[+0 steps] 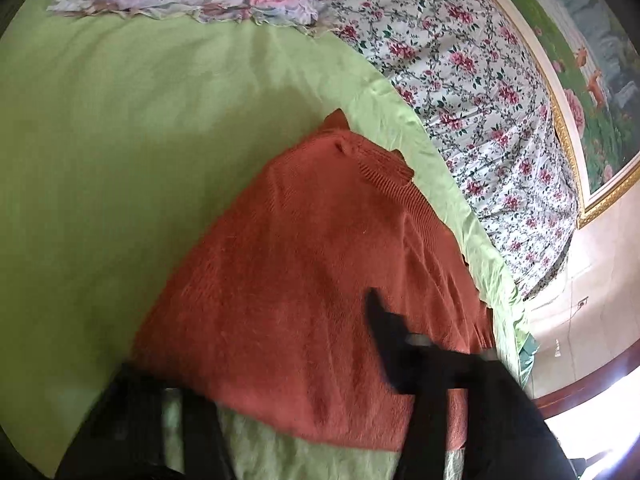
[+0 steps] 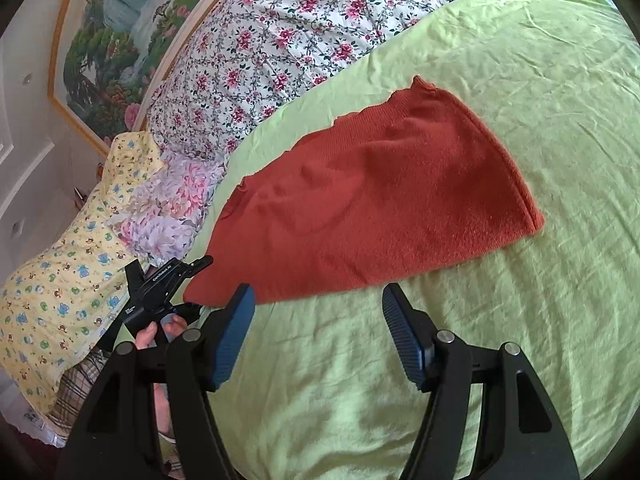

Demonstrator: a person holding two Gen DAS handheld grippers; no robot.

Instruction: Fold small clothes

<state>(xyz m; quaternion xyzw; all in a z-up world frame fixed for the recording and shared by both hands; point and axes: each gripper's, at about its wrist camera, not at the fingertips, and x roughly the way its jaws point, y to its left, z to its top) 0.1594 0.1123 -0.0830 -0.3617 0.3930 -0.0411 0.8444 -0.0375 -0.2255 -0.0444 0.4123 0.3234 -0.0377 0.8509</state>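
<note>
Surroundings: light green wrinkled bedsheet (image 2: 500, 340) covers the work surface. Along its far edge lies a white quilt with small red flower print (image 2: 280, 40), touching the sheet. Near the quilt, at the sheet's edge, sits a cushion with large pink and lilac peony print (image 2: 172, 208), and past that a yellow cloth with small cartoon animal print (image 2: 60, 288). On the wall behind hangs a gold-framed landscape painting (image 2: 116, 48). Nothing lies on the garment's top face in the right wrist view. No containers in view.

Task item: rust-orange knitted sweater (image 2: 372, 200) lies flat on the green sheet, already doubled over into a long tapering shape, with its ribbed hem toward the flowered quilt. One corner reaches almost to the cushion.

Left gripper (image 2: 192, 280): black, held in a bare hand (image 2: 160, 330), angled down at the sweater's near left corner. In the right wrist view its tips sit at the very corner of the knit, jaws narrow. The left wrist view is motion-blurred; one dark finger overlaps the orange fabric there. Cannot tell whether the pads actually pinch the cloth.

Right gripper (image 2: 318, 308): black frame with blue ribbed pads (image 2: 236, 336), jaws wide apart, nothing between them. It hovers over bare green sheet just short of the sweater's near edge, not touching it.
</note>
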